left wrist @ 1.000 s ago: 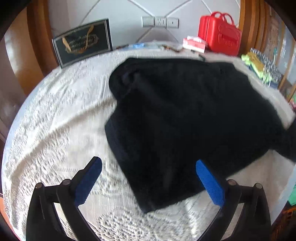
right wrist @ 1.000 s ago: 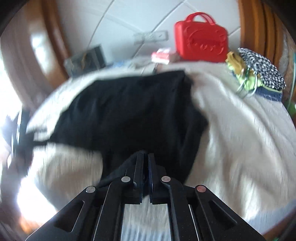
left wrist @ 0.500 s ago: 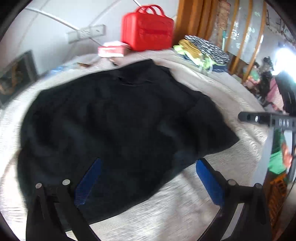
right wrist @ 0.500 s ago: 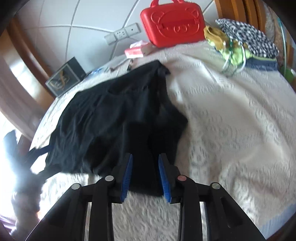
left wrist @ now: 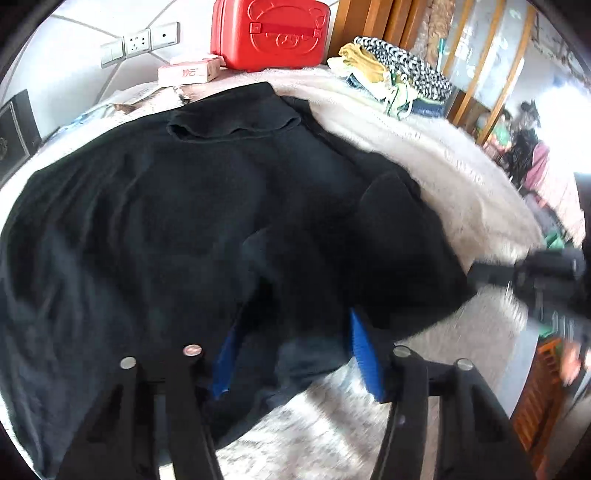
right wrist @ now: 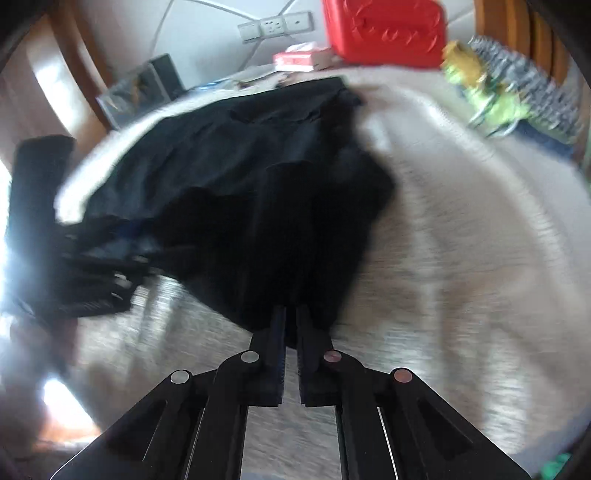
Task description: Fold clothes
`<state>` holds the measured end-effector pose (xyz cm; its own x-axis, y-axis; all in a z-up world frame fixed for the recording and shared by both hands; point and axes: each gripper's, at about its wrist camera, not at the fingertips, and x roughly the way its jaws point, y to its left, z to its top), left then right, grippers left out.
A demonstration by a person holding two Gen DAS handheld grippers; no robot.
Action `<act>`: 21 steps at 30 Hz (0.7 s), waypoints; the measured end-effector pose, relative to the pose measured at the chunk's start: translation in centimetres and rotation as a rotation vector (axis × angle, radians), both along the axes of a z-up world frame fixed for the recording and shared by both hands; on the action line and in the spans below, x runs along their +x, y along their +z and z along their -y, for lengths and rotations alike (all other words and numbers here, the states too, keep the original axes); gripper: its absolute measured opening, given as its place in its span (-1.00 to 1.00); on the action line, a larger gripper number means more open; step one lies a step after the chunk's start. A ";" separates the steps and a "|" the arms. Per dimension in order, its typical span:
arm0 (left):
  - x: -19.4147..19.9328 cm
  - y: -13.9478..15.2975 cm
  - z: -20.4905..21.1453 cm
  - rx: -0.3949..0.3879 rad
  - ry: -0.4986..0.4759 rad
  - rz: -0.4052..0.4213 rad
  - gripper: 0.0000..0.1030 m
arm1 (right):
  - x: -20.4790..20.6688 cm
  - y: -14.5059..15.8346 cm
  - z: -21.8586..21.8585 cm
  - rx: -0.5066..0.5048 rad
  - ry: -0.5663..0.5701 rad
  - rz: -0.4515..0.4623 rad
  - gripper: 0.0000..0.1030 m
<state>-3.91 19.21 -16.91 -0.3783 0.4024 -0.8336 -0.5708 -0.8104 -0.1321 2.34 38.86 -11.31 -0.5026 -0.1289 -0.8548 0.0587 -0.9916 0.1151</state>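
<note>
A black sweater (left wrist: 192, 221) lies spread on a cream lace bedspread (left wrist: 436, 155), collar toward the wall. My left gripper (left wrist: 291, 354) is open, its blue pads (left wrist: 364, 354) astride the sweater's near hem. My right gripper (right wrist: 291, 325) is shut on the near edge of the sweater (right wrist: 258, 192), which bunches up in front of it. The right gripper also shows blurred at the right edge of the left wrist view (left wrist: 543, 277). The left gripper shows blurred at the left of the right wrist view (right wrist: 85, 266).
A red case (left wrist: 271, 33) and a pink box (left wrist: 190, 72) stand at the far wall. A pile of folded clothes (left wrist: 391, 77) lies at the back right. A dark framed box (right wrist: 140, 88) stands at the back left. Wooden bedposts flank the bed.
My left gripper moved in over the sweater's hem and its jaws narrowed. My right gripper, briefly open half a second ago, closed on the sweater's edge again.
</note>
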 end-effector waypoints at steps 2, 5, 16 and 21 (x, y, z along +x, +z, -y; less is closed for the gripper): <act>0.9 0.2 0.7 -0.042 -0.004 -0.018 0.06 | 0.1 -0.4 -2.0 0.062 -0.079 0.018 -0.90; 1.7 1.0 1.4 -0.032 0.009 -0.039 0.22 | 1.1 0.3 -3.9 -0.007 -0.105 -0.019 -0.88; -0.5 3.3 1.4 0.021 0.122 -0.136 0.70 | -2.5 2.6 -0.2 -0.197 -0.008 -0.145 -0.21; -1.4 0.2 2.0 -0.136 0.194 -0.151 0.70 | -5.7 0.4 1.3 -0.237 0.051 -0.073 -0.37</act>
<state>-5.34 17.21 -16.74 -0.5615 0.1985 -0.8033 -0.4086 -0.9107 0.0606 -3.34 37.52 -10.88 -0.5496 -0.3480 -0.7595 0.1247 -0.9331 0.3373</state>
